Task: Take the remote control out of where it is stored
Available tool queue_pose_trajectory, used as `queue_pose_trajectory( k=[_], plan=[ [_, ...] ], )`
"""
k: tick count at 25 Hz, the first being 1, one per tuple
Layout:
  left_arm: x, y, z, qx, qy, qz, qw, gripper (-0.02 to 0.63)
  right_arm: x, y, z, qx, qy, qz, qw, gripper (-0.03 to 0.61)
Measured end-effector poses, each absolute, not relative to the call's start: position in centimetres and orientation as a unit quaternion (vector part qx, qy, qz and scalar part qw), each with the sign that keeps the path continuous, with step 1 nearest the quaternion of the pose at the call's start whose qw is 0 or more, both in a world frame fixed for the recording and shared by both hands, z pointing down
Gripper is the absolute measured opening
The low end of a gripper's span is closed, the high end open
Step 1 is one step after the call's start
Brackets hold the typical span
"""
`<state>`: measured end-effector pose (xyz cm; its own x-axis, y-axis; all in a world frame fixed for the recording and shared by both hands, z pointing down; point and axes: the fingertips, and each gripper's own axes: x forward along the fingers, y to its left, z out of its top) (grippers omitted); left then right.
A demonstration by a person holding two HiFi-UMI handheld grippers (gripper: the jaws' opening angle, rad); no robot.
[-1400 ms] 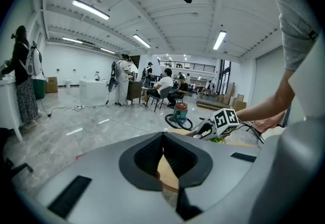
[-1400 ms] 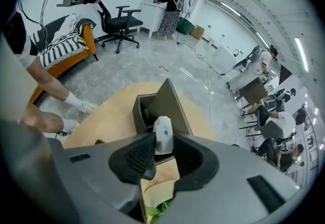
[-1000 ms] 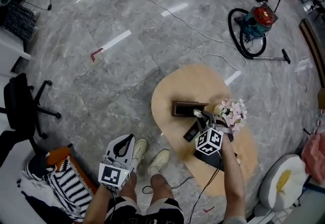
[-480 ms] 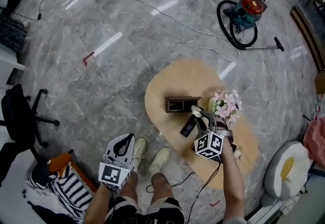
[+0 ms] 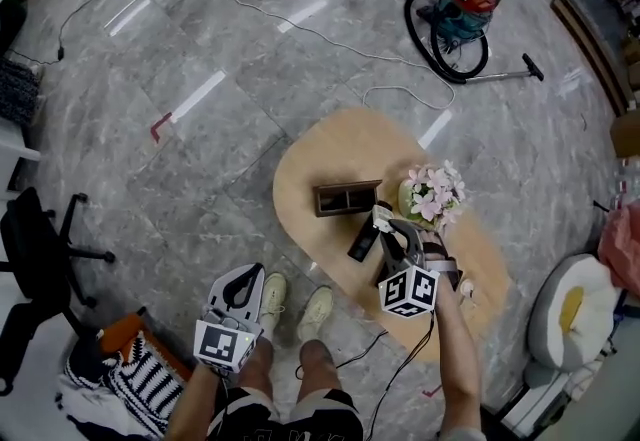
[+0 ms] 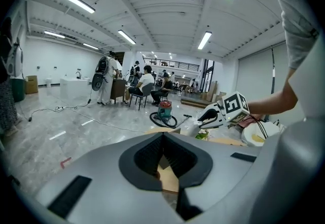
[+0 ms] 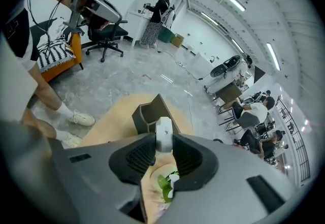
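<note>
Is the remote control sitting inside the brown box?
No, the right tongs grip the remote control in the air, outside the brown box.

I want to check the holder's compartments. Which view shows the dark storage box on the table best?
The head view: the dark storage box is seen whole from above, with its divider and both compartments. The right gripper view shows it obliquely, lower part hidden. In the left gripper view I cannot make it out.

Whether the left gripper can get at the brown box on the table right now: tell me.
Probably not from here. The left gripper hangs over the floor, short of the table; the box stands mid-table. Nothing blocks the way, though.
</note>
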<state>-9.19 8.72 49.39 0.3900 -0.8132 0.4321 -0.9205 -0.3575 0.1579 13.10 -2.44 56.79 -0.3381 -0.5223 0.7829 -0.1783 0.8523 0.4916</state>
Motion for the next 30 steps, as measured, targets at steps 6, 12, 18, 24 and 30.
queue_pose_trajectory(
  k=[6, 12, 18, 24, 30],
  plan=[
    [-9.1, 9.4, 49.3, 0.818, -0.524, 0.142, 0.191, 0.008, 12.8, -0.8, 56.4, 0.224, -0.802, -0.164, 0.528, 0.11],
    [-10.0, 10.4, 49.8, 0.815, -0.527, 0.144, 0.195, 0.008, 11.7, 0.5, 56.7, 0.227, -0.804, -0.166, 0.525, 0.11],
    [-10.4, 11.5, 50.3, 0.815, -0.524, 0.149, 0.196, 0.008, 10.8, 1.8, 58.1, 0.222, -0.806, -0.162, 0.524, 0.109],
    [-10.8, 12.3, 50.8, 0.814, -0.524, 0.154, 0.198, 0.008, 9.9, 2.8, 60.0, 0.222, -0.811, -0.151, 0.519, 0.109],
    [-11.3, 12.7, 51.9, 0.811, -0.526, 0.155, 0.206, 0.008, 9.5, 3.3, 62.2, 0.219, -0.813, -0.142, 0.52, 0.109]
  ],
)
